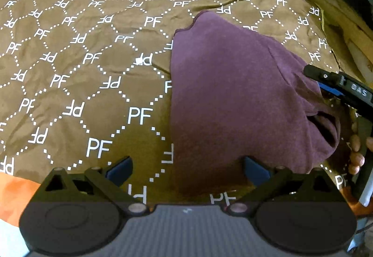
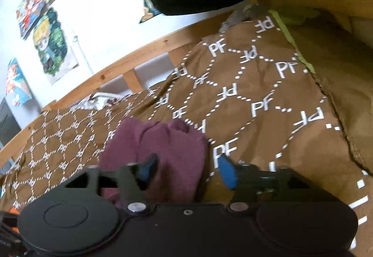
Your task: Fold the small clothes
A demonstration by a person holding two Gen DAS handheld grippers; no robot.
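On bed, centre-right of left wrist view:

- Purple garment (image 1: 233,98) – small knit item, lying in a loose heap on cover, part-folded w/ soft creases; one dark opening (sleeve or neck, can't tell which) faces right. In right wrist view same garment (image 2: 163,147) sits just ahead of the fingers.
- Brown cover (image 1: 81,70) – spread over bed, wrinkled, printed w/ white "PF" letters and dotted diamond grid. Garment rests on its right half.
- Left gripper (image 1: 186,168) – black frame, blue pads, spread wide; nothing between pads. Near edge of garment lies just in front of right-hand finger.
- Right gripper (image 2: 186,170) – pads apart, garment edge lying between them; pads not pressing on cloth. Also seen in left wrist view at far right, tip at garment's right side, a person's fingers (image 1: 356,156) around its handle.
- Wooden bed rail (image 2: 112,68) – runs along far side of cover, w/ slats.
- Wall posters (image 2: 49,45) – colourful cartoon prints, white wall behind rail.
- Orange cloth (image 1: 14,194) – patch at near-left corner, beside cover.
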